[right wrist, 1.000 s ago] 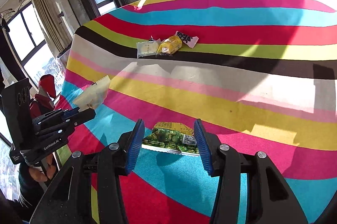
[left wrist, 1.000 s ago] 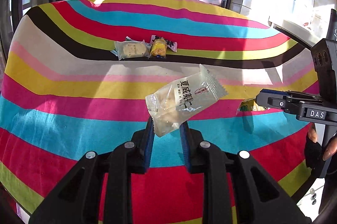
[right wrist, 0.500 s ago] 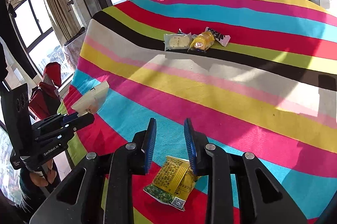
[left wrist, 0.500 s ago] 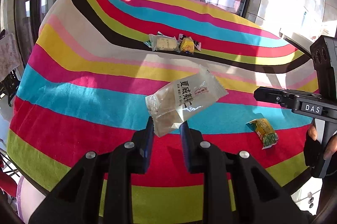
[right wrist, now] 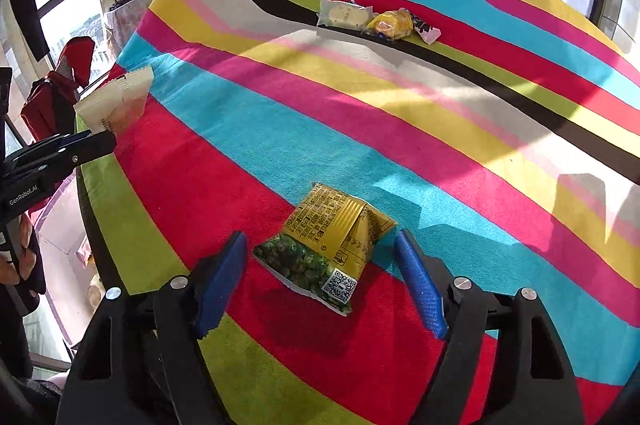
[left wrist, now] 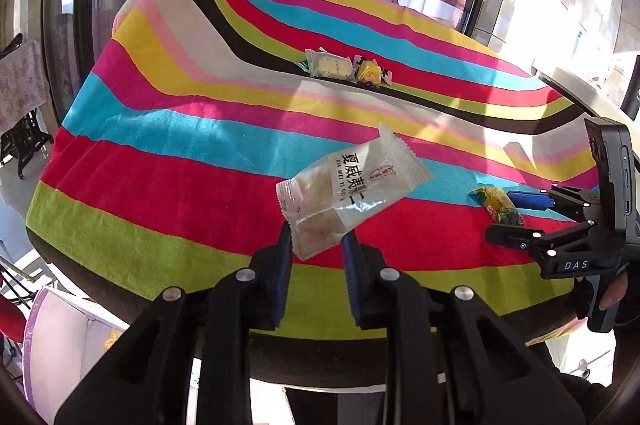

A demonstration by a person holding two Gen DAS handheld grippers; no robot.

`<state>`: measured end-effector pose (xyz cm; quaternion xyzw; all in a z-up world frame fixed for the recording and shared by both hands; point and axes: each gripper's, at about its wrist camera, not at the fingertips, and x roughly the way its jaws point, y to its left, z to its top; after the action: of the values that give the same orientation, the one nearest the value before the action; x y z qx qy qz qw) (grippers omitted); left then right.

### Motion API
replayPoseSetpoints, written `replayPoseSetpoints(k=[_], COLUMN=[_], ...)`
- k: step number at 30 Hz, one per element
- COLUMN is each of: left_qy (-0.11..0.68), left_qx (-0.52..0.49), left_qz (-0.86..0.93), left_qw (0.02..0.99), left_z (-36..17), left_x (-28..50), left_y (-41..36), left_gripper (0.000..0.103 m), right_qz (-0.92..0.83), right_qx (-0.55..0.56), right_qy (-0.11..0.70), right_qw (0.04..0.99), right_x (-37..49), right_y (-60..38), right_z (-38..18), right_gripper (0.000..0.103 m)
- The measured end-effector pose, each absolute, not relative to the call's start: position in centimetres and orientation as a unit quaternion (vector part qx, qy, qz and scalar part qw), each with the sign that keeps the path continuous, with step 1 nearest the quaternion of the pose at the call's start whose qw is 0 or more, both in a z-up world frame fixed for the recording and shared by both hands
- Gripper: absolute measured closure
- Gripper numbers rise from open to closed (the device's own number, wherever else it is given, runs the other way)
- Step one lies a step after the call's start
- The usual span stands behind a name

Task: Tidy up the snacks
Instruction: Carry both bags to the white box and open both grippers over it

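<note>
a: what covers the table?
b: a striped cloth (right wrist: pixel 248 145).

a: and the grippers?
b: the left gripper (left wrist: pixel 316 245) pinches a clear snack packet (left wrist: pixel 352 189) above the cloth. the right gripper (right wrist: pixel 320 277) stands wide around a yellow-green packet (right wrist: pixel 328 245) lying on the red stripe, pads apart from it.

a: the rest?
b: three small snacks (right wrist: pixel 376 21) sit together at the far side.

The right gripper (right wrist: pixel 320 265) straddles a yellow-green snack packet (right wrist: pixel 326 249), jaws clear of it; three packets (right wrist: pixel 376 21) lie at twelve o'clock.
</note>
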<state>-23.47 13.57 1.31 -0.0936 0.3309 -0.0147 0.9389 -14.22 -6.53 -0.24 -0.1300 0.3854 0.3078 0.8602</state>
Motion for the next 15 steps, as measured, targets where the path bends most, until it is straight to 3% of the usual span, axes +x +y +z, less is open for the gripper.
replayPoseSetpoints(k=[4,15], left_qy=[0.323,0.332], left_qx=[-0.098,-0.128], left_qz=[-0.001,0.087], left_qw=[0.941,0.931], left_z=[2.0,1.8], left_x=[-25.6,-32.2], left_y=[14.6,19.5], left_gripper=[0.079,0.078], right_qz=[0.334,0.463], right_qx=[-0.145,-0.176], right_qy=[0.363,0.328], right_qw=[0.858,0.805], right_x=[-15.4,-21.3], right_y=[-4.5,3.5], right_z=[0.5,2.7], right_gripper=[0.062,0.062])
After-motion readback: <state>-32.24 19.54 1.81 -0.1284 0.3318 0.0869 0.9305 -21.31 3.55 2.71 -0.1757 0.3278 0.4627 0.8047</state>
